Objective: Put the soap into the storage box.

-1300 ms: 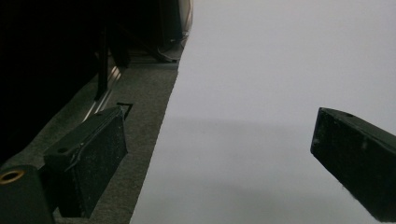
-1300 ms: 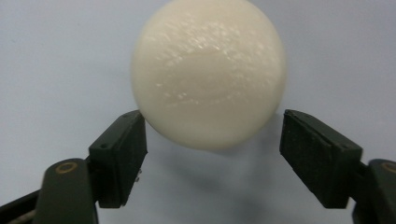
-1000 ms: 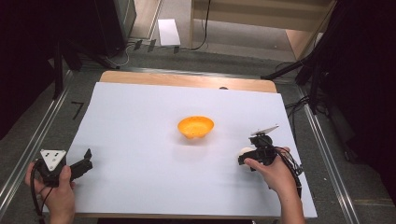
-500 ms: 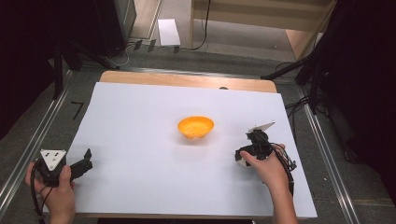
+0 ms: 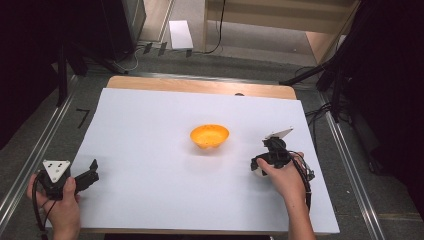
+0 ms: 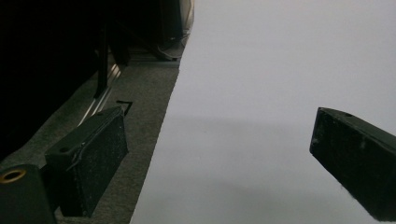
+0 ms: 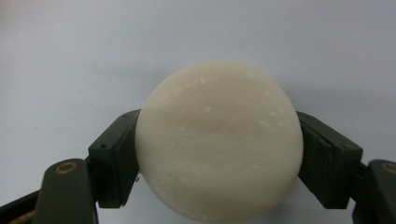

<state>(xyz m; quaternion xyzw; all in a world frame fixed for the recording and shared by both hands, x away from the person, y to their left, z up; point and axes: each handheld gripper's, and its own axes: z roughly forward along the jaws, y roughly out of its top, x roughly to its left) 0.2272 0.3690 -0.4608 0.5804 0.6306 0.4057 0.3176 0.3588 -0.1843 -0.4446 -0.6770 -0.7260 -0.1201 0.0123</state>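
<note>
**Right tongs clamped on white disc, left tongs apart**

On the white worktop [image 5: 150,130], right tongs [image 7: 217,154] are clamped on a pale round disc [image 7: 218,140], jaws touching both sides, right of the orange bowl [image 5: 209,136] at centre. Left tongs [image 6: 219,163] sit at the near-left edge, jaws wide apart, nothing between. Disc partly hidden in high view.

So the bowl [image 5: 209,136] sits mid-table [image 5: 150,125]. The right gripper [image 5: 265,162] is just right of it and nearer the person, with a round puck [image 7: 218,140] between its jaws. The left gripper [image 5: 82,177] is at the near left corner.
</note>
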